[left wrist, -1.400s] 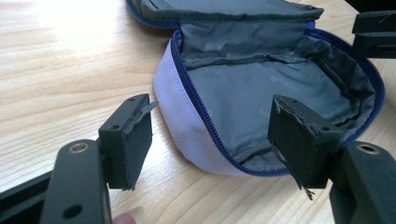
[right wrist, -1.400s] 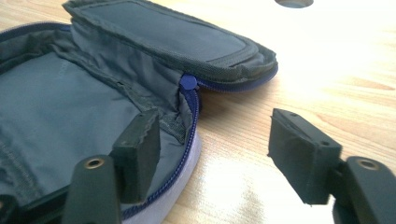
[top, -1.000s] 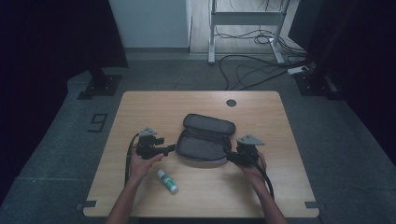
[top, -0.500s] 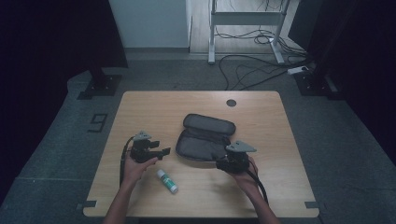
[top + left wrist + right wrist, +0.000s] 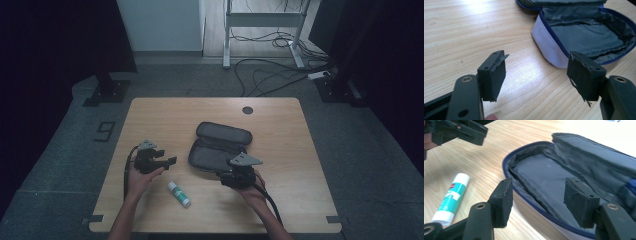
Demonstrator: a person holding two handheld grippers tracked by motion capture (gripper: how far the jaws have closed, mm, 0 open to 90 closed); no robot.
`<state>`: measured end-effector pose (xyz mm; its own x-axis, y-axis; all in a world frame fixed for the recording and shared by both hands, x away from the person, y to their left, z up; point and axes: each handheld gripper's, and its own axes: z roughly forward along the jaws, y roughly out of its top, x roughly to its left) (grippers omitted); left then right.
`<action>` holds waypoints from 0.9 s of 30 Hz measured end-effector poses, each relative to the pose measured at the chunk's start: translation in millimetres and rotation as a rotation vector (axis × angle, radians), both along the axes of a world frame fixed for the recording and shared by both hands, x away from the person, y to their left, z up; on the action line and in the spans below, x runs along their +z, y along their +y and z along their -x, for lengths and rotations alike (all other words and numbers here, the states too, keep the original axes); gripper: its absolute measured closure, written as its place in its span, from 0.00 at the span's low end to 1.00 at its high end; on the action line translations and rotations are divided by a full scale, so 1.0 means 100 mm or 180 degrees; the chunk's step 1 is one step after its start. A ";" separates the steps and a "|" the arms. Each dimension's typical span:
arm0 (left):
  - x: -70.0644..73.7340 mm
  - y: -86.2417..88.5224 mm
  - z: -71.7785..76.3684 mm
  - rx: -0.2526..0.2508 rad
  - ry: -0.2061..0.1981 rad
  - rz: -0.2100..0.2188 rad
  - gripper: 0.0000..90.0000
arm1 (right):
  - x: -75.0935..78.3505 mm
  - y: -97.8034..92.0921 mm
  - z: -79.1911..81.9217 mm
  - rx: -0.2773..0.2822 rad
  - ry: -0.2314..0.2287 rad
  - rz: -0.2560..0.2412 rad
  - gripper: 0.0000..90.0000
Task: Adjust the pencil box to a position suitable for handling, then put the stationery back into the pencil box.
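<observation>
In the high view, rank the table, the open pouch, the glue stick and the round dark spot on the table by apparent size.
1. Table.
2. Pouch.
3. Glue stick and round dark spot: both small, too close to rank; the stick looks longer.

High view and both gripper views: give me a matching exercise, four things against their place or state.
Things:
1. pouch
2. glue stick
3. left gripper
4. round hole in table

States:
A. open jaws, holding nothing
B. lying flat near the table's front edge
C. unzipped, lid folded back, empty inside
D. near the table's far edge

Pairs: 1-C, 2-B, 3-A, 4-D
</observation>
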<state>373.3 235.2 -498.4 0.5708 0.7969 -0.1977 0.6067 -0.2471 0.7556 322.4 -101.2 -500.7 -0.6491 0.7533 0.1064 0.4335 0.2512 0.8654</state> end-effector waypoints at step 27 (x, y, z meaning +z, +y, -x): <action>0.01 0.07 0.01 0.0016 0.0025 0.0099 0.35 | -0.04 0.70 0.14 0.0453 0.0031 0.0099 0.46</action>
<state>372.8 242.2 -497.0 0.5651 0.7932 -0.2268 0.6138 -0.2206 0.7580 307.9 -31.5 -505.0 -0.7487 0.6566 0.0913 0.3998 0.3374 0.8522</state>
